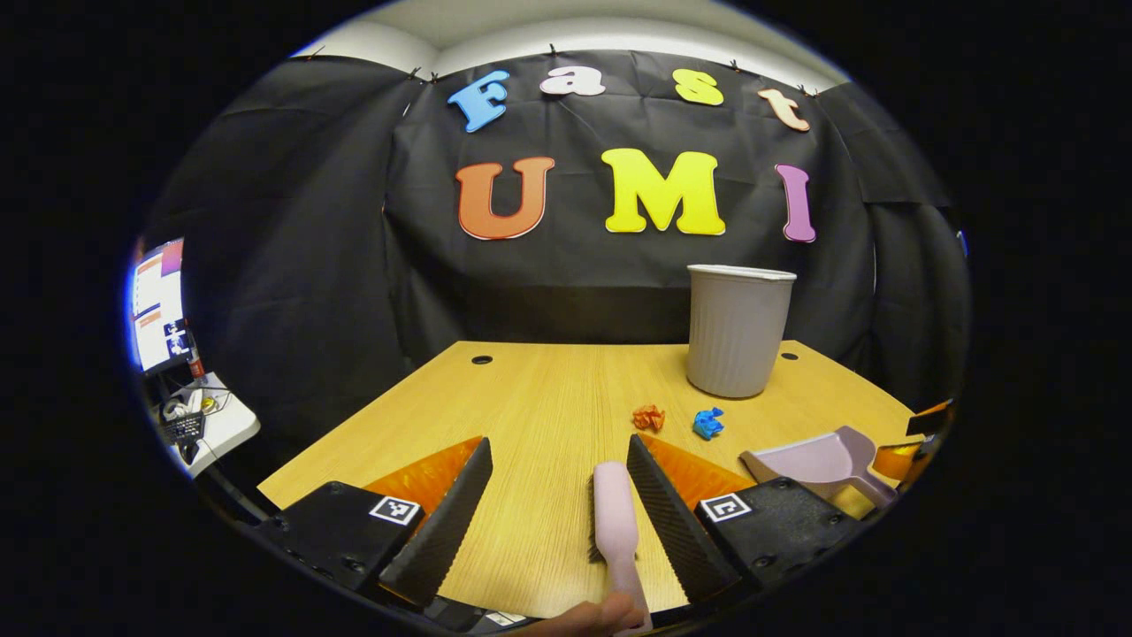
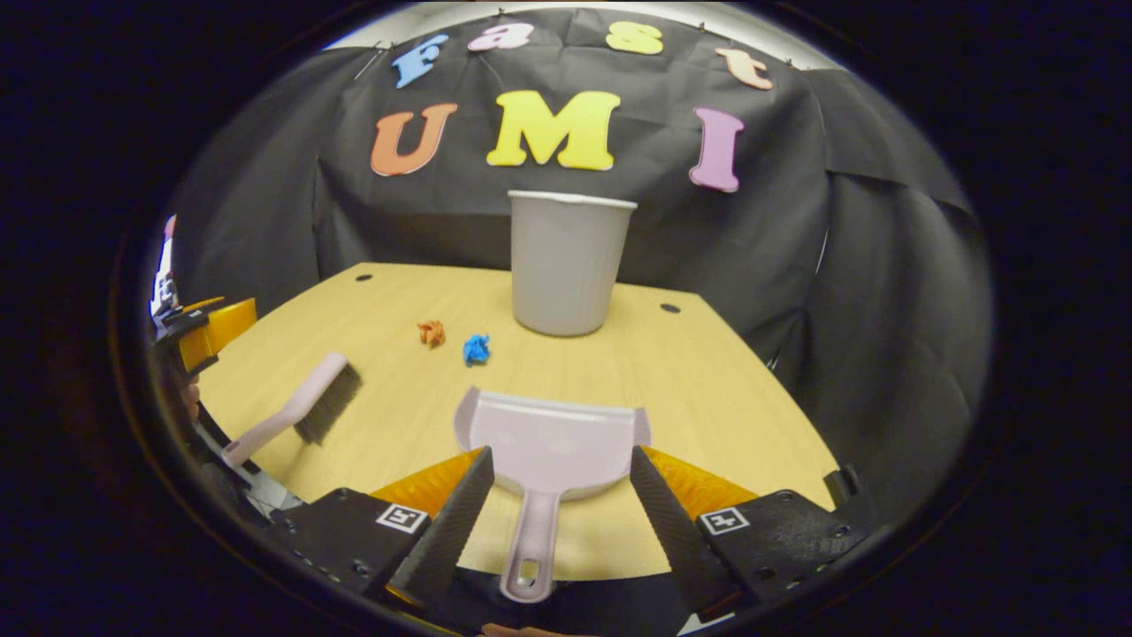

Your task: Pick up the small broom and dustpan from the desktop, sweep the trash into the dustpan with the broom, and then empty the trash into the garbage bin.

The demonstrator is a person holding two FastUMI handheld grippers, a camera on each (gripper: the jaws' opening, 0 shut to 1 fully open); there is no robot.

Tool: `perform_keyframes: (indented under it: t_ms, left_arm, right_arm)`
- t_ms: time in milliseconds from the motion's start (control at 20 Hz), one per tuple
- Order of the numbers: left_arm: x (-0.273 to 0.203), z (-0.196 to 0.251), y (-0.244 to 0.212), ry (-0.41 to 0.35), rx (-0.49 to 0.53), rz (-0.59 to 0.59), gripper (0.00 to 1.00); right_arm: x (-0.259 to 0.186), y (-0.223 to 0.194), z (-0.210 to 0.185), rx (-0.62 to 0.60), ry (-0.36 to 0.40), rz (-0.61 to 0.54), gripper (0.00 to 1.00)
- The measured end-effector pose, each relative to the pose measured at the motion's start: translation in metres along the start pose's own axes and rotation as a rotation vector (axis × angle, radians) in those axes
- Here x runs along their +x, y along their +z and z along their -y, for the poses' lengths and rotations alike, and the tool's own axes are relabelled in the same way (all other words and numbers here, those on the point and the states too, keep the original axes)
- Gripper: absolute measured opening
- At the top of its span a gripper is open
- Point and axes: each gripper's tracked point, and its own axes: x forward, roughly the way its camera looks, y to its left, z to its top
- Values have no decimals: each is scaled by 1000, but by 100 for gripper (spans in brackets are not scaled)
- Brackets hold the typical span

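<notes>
A pink small broom lies on the wooden desk between the fingers of my left gripper, nearer the right finger; that gripper is open and not pressing on it. The broom also shows at the left of the right gripper view, its handle past the desk edge. A pink dustpan rests flat between the fingers of my open right gripper, handle toward the camera. Two crumpled paper scraps, orange and blue, lie in front of the grey garbage bin.
The bin stands upright at the back right of the desk, with the scraps just before it. Left of the desk are a monitor and a white side table. A fingertip shows by the broom handle.
</notes>
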Motion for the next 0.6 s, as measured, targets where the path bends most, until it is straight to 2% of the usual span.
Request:
perform_keyframes:
  t_ms: [250,300,400,500,600]
  left_arm:
    - [12,-12,-10,13,-9,-30,99]
    - [15,-12,-11,11,-10,-29,99]
    - [20,-12,-14,3,-11,-40,99]
    - [24,-13,-20,5,-3,-65,99]
    - [27,-14,-24,7,19,-85,99]
  right_arm:
    - [21,-47,-19,42,64,-261,94]
    - [26,-53,-22,57,81,-306,90]
    - [31,-55,-28,69,110,-360,89]
    - [40,-58,-24,32,82,-398,85]
    - [48,-57,-31,31,98,-431,88]
